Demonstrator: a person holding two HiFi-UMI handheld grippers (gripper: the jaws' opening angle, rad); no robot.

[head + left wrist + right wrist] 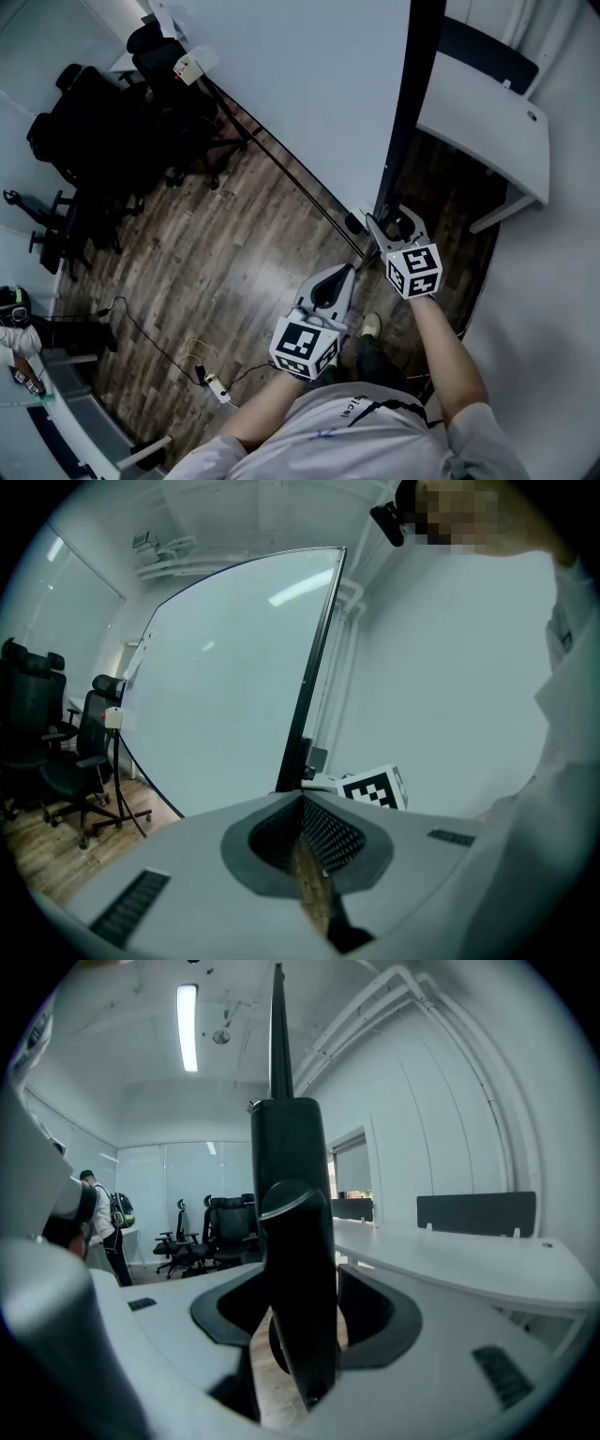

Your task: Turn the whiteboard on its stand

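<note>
Looks unfinished, as a judgement: no firm hold on the whiteboard point(300, 103) at present, so no turning force possible. Cannot read from here how much of the turn is already made. Probably left to do: clamping the black side edge point(412, 103) and swinging the board around on its stand.

Shows the right gripper point(397, 228) released at centre right of the head view, jaws wide apart on both sides of that black edge, with small gaps to the pads in the right gripper view. Shows the left gripper point(337, 278) clenched on nothing, only floor behind the closed jaws, lower and more to the left, apart from the board.

Fills the upper middle of the head view, upright, from the chairs point(94, 131) at upper left to the right gripper. Runs with the long axis along that diagonal, upper left to lower right. Faces with the white side toward the lower left of the frame, near narrow edge pointing at the person.
</note>
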